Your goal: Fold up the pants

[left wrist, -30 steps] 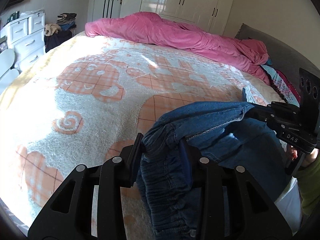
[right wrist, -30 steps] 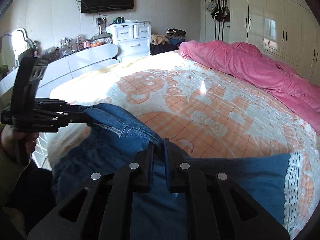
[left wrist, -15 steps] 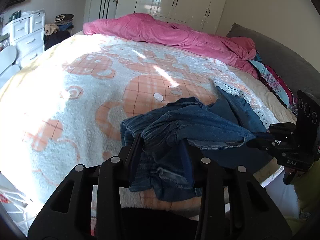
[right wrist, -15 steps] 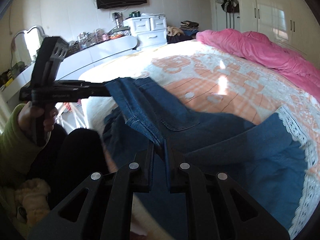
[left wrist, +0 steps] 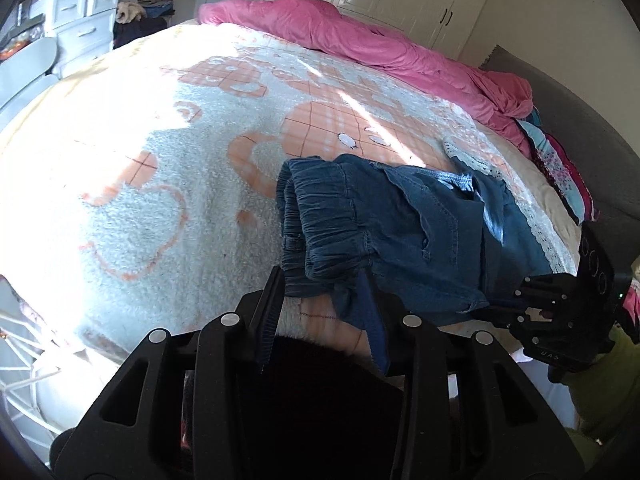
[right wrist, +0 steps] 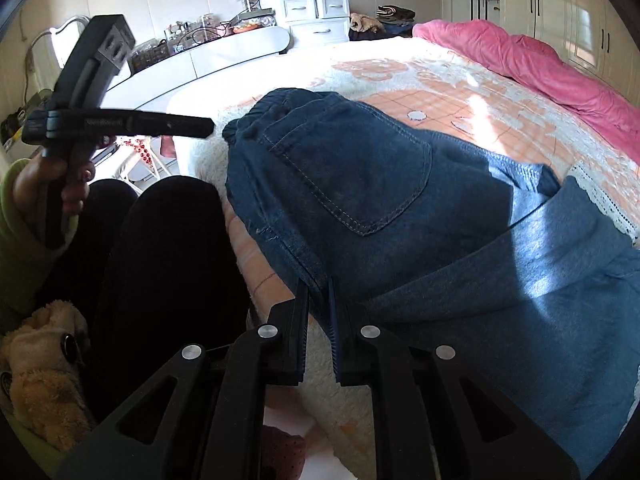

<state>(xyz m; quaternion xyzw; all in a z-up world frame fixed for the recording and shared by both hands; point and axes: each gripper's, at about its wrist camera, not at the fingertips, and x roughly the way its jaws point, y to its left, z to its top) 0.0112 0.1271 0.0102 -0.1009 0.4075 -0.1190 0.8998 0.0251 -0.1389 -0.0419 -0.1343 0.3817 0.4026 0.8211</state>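
Note:
Blue denim pants lie at the near edge of the bed, elastic waistband to the left, back pocket up. My left gripper is open, its jaws wide apart around the bunched waistband edge; in the right wrist view it hangs beside the waistband, apart from it. My right gripper is shut on the near edge of the pants; it also shows in the left wrist view at the pants' right corner.
A white and orange fleece blanket covers the bed. A pink duvet lies along the far side. A blue cloth with lace trim lies under the pants. Dressers stand to the left. My dark-trousered legs are against the bed.
The pants were lowered from the air and pulled back onto the near edge of the bed. My left gripper opened and let the waistband go. The right gripper keeps its hold.

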